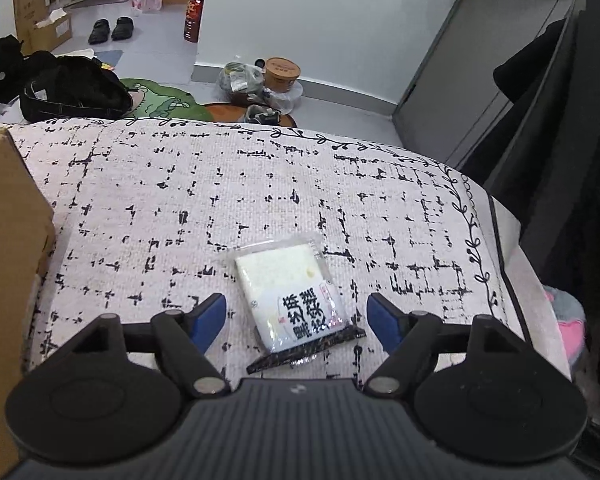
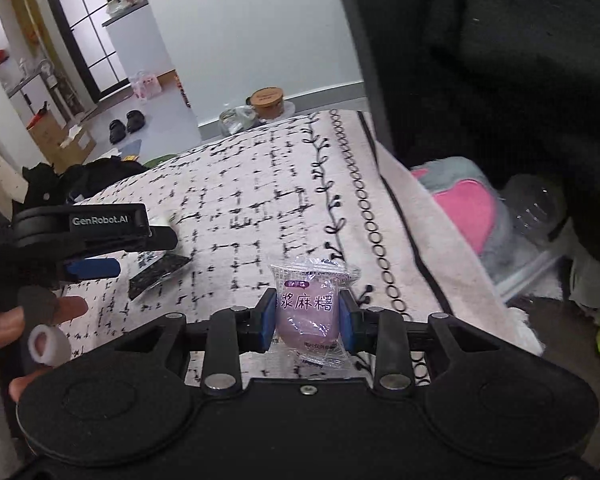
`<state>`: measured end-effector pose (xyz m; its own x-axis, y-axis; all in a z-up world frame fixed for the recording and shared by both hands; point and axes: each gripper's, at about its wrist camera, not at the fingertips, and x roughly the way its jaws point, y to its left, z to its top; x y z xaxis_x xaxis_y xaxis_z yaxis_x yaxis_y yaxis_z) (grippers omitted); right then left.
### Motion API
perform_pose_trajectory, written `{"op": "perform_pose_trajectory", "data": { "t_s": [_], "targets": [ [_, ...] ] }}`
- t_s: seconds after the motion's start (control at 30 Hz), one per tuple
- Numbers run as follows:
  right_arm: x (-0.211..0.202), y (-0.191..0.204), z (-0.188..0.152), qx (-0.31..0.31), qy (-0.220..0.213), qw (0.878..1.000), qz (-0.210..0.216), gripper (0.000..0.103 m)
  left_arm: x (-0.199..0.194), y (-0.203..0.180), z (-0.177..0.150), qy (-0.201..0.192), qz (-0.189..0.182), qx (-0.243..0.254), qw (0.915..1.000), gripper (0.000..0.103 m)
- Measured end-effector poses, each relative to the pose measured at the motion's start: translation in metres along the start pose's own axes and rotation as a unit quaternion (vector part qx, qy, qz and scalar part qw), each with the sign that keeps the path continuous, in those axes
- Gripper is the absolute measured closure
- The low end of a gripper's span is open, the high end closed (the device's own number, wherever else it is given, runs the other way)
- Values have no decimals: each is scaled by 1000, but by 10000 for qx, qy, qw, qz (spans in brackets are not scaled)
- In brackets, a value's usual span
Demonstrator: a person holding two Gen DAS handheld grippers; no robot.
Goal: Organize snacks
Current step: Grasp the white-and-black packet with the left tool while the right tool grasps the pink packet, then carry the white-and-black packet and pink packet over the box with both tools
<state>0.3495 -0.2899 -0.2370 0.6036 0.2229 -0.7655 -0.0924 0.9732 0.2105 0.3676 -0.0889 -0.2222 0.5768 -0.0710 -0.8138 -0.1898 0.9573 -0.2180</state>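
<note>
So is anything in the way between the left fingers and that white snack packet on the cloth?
Nothing visible. The white snack packet lies flat on the patterned cloth, and the left gripper has its fingers spread on either side of it, not touching. The cardboard box stands off to the side, clear of the path.

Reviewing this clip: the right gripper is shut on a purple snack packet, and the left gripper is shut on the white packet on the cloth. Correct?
Not quite. The left gripper is open: its fingers straddle the white packet without touching it, as the left wrist view shows. The packet lies flat on the cloth. The right gripper is indeed shut on the purple packet.
</note>
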Motion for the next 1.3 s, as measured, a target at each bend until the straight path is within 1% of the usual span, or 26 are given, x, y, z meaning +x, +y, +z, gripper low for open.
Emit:
{"op": "perform_pose_trajectory", "data": {
  "t_s": [0.1,0.17,0.27,0.3,0.33,0.4,0.67,1.07,1.3],
  "targets": [
    [0,-1,-1,-20,21,10000,6,72,7,0,-5,-17,130,53,9999,27],
    [0,-2,-2,5,42,10000,28,72,8,3,-9,-28,164,45,9999,30],
    [1,-1,-4,32,72,9999,66,72,7,5,-13,-74,206,165,9996,41],
    [0,-1,-5,14,81,9999,72,72,6,6,-14,-59,229,187,9995,50],
    [0,0,-6,-1,88,9999,78,72,5,7,-14,-57,239,199,9995,54],
    [0,3,-6,-13,89,9999,81,72,3,9,-15,-45,179,230,9996,56],
    [-3,18,-5,80,-47,9996,248,72,-20,20,-23,-38,-65,221,9997,58],
    [-5,59,-3,43,-223,9976,648,72,-67,39,-21,-190,-113,125,9997,59],
    [-6,77,-1,6,-294,9966,764,72,-91,51,-18,-282,-159,128,9994,59]
  ]
}}
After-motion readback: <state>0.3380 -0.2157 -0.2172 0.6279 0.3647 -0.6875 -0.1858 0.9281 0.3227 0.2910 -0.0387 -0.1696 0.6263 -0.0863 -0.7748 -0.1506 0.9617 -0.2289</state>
